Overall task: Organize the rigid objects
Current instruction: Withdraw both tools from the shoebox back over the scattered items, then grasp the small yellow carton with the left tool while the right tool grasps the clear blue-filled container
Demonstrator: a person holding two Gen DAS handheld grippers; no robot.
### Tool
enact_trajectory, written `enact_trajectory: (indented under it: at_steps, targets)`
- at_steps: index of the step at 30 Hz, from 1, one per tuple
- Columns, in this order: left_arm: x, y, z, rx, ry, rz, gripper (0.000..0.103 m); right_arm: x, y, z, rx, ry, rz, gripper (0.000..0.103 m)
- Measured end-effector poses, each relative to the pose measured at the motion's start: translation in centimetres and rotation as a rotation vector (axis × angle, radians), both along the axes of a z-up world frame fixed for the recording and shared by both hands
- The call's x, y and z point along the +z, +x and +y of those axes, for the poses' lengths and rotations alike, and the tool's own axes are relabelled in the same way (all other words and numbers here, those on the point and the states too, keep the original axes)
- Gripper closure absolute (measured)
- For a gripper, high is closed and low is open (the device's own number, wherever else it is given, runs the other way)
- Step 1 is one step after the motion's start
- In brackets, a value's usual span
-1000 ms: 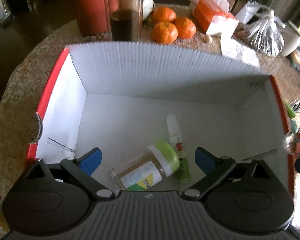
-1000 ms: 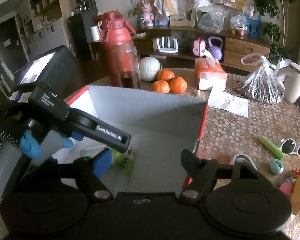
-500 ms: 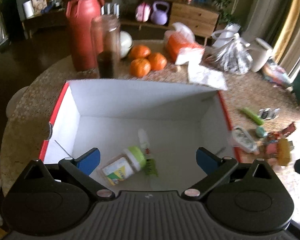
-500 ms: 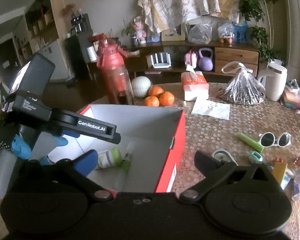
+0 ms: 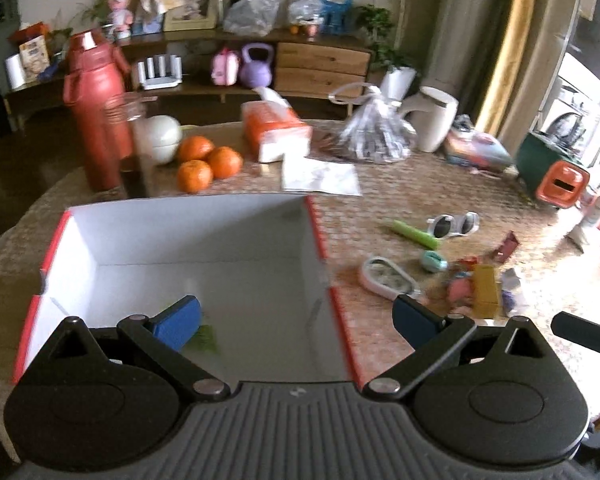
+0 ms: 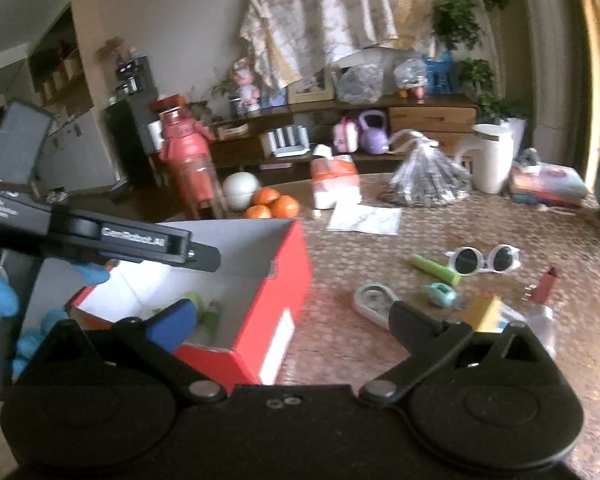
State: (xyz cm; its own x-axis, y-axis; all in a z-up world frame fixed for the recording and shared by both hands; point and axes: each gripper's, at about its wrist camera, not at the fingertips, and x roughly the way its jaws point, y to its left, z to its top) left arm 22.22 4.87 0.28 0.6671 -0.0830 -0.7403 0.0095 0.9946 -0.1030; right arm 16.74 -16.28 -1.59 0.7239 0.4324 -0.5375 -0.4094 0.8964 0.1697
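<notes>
A red box (image 5: 318, 232) with a white inside stands on the table; it also shows in the right wrist view (image 6: 288, 280). A green-lidded jar (image 6: 194, 300) and a green tube (image 5: 206, 336) lie in it. Right of the box lie a green stick (image 5: 414, 234), white sunglasses (image 5: 454, 224), a white oval case (image 5: 386, 282), a teal piece (image 5: 434, 260) and a yellow block (image 5: 484, 288). My left gripper (image 5: 296, 320) is open and empty above the box's right edge. My right gripper (image 6: 290, 318) is open and empty, above the box's right wall.
At the back stand a red bottle (image 5: 96, 108), three oranges (image 5: 206, 162), a tissue pack (image 5: 276, 132), a paper sheet (image 5: 320, 176), a plastic bag (image 5: 374, 132) and a white jug (image 5: 434, 118). A green and orange container (image 5: 552, 176) sits far right.
Both grippers have risen and swung right. The left one has left the inside of the box, and the loose items on the table now show in both views.
</notes>
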Motion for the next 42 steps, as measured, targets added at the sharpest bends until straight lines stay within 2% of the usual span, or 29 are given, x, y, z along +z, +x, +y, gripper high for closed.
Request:
enact_trajectory:
  at_steps: [4,17,25,31,40,42]
  targets:
    - [0.0,-0.2,-2.9,-0.033,0.028,-0.02,0.0,-0.2,-0.3,-2.5,-0.049,-0.031,-0.009,0.0]
    - [-0.8,2.1,-11.9,-0.147,0.021,0.003,0.0,-2.3,1.0,-10.5,-0.226,-0.053,0.022,0.0]
    - [-2.6,5.7,-15.8,-0.177,-0.007,0.064,0.0,-4.6,3.2,-13.6,-0.275,-0.079,0.065,0.002]
    - [-5.2,8.3,-18.1,-0.193,0.007,0.128,0.0,-6.4,5.2,-15.2,-0.299,-0.083,0.104,0.004]
    - [-8.1,11.4,-20.6,-0.207,0.005,0.203,0.0,-9.2,8.9,-16.2,-0.318,-0.075,0.168,0.014]
    - [-8.6,12.0,-20.9,-0.21,-0.002,0.219,0.0,-9.7,9.6,-16.3,-0.32,-0.073,0.18,0.019]
